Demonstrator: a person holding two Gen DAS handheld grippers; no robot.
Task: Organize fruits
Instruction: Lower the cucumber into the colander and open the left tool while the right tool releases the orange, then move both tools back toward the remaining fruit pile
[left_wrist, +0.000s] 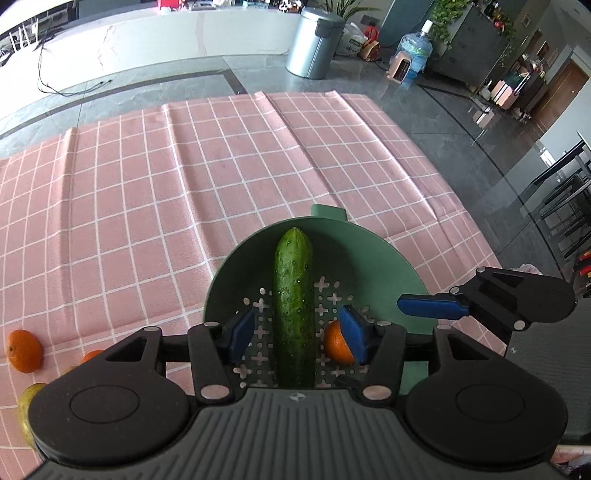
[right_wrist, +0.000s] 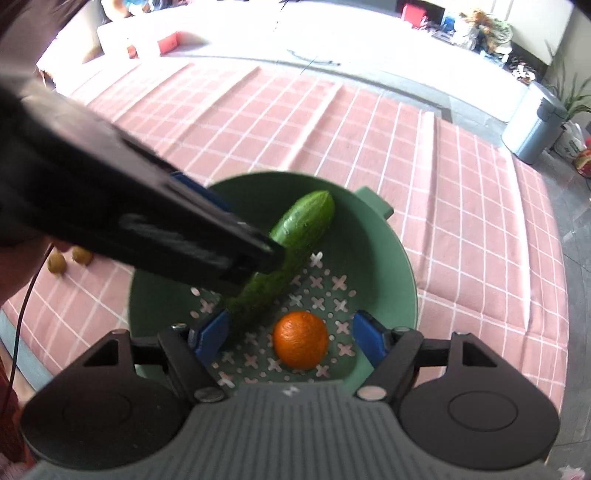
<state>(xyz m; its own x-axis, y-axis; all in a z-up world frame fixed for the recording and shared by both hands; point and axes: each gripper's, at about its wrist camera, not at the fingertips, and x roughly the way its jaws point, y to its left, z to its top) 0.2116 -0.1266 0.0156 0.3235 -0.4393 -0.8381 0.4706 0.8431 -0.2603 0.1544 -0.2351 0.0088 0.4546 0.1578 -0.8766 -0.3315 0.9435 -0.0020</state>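
A green perforated bowl (left_wrist: 369, 251) sits on the pink checked cloth; it also shows in the right wrist view (right_wrist: 388, 266). A cucumber (left_wrist: 293, 295) lies in it, with an orange (left_wrist: 336, 345) beside it. My left gripper (left_wrist: 297, 332) is open above the bowl, its blue pads apart on either side of the cucumber without touching it. In the right wrist view the cucumber (right_wrist: 295, 236) and the orange (right_wrist: 300, 339) lie in the bowl. My right gripper (right_wrist: 291, 338) is open over the orange. The left gripper's body (right_wrist: 129, 206) crosses that view.
Another orange (left_wrist: 24, 350), a partly hidden orange (left_wrist: 90, 356) and a yellow-green fruit (left_wrist: 27, 406) lie on the cloth at the left. Two small brownish fruits (right_wrist: 68, 258) lie left of the bowl. The cloth ends at the table's right edge (left_wrist: 461, 206).
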